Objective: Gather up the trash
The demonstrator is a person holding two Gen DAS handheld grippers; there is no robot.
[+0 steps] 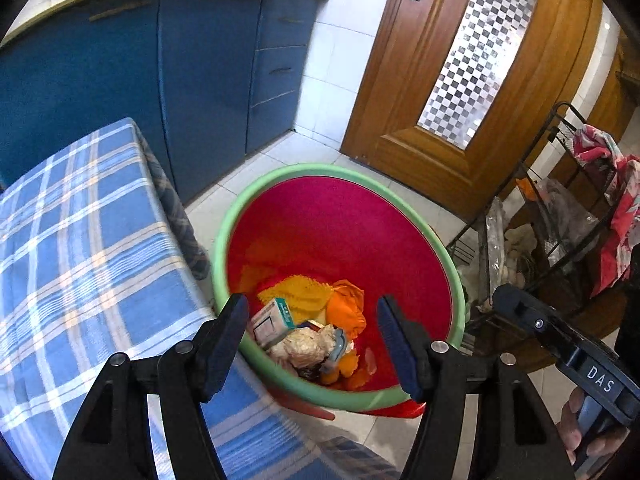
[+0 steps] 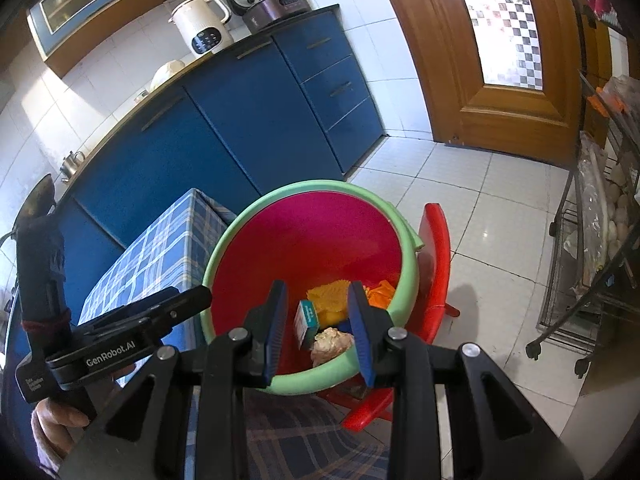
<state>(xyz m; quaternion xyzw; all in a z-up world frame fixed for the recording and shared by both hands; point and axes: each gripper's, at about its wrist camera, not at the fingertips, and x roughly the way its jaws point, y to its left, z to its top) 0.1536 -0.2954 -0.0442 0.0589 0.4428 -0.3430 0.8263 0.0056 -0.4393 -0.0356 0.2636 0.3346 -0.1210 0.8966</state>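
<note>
Now both your left gripper point(image 1: 312, 344) and right gripper point(image 2: 320, 328) hang released and empty directly above the green-rimmed red plastic bin point(image 1: 256, 200), trash lying straight below.

- "DAS": white capitals on the black body of the right gripper point(image 1: 600, 378), seen at the lower right of the left wrist view.
- "GenRobot.AI": white lettering along the side of the left gripper point(image 2: 112, 354), seen at the lower left of the right wrist view.
- Small white label point(image 2: 30, 386) on that same unit's end: print too small to read.
- Small carton point(image 1: 272, 320) in the bin: print illegible.
</note>
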